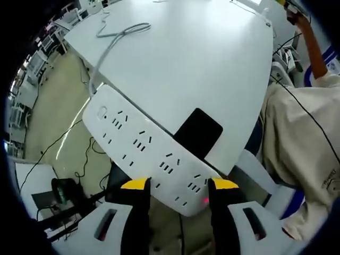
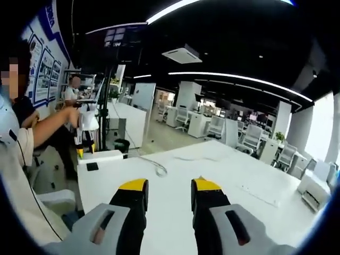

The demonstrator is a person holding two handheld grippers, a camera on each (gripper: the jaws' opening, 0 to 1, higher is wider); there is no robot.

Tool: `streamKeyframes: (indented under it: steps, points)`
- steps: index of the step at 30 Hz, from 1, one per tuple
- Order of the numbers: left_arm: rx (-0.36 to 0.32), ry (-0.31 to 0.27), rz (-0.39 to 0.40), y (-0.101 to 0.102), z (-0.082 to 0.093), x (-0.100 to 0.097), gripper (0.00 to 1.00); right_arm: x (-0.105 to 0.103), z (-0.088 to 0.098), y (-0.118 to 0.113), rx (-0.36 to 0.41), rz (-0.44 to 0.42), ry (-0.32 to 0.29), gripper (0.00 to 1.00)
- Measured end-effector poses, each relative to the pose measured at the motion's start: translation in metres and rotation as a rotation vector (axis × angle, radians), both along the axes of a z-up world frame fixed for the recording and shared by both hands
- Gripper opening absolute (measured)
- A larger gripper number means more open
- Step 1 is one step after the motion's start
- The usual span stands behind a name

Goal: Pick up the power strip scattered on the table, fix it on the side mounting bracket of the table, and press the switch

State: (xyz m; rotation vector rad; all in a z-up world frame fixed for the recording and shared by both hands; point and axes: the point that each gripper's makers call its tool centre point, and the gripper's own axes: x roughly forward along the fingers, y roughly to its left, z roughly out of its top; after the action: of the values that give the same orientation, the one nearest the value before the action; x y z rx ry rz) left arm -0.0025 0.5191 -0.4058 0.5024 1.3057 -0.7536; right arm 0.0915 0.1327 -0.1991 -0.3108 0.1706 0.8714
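Now my left gripper (image 1: 178, 185) is clamped on the near end of the power strip (image 1: 144, 144), whose long axis runs away up-left along the counter (image 1: 191, 58) edge, cord (image 1: 114, 40) end farthest. My right gripper (image 2: 167, 186) hangs parted above the counter, holding nothing

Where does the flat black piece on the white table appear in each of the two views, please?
Left gripper view: the flat black piece lies right of centre on the white table, just beyond the power strip.
Right gripper view: it is small and far left, near the table's corner.
Shared landmark: the grey cable lying on the table.
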Motion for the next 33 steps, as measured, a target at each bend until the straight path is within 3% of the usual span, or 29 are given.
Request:
streamKeyframes:
  steps: [12,21,33]
  points:
    - [0.006,0.005,-0.004,-0.002,-0.002,-0.005,0.48,0.006,0.005,0.051,-0.048,0.09,-0.002,0.23]
    - [-0.001,0.0,-0.002,-0.001,-0.002,-0.004,0.48,0.009,-0.005,0.081,-0.1,0.157,0.03,0.16]
    - [-0.003,-0.001,-0.002,-0.001,-0.001,-0.002,0.48,0.016,-0.005,0.108,-0.1,0.233,0.063,0.08]
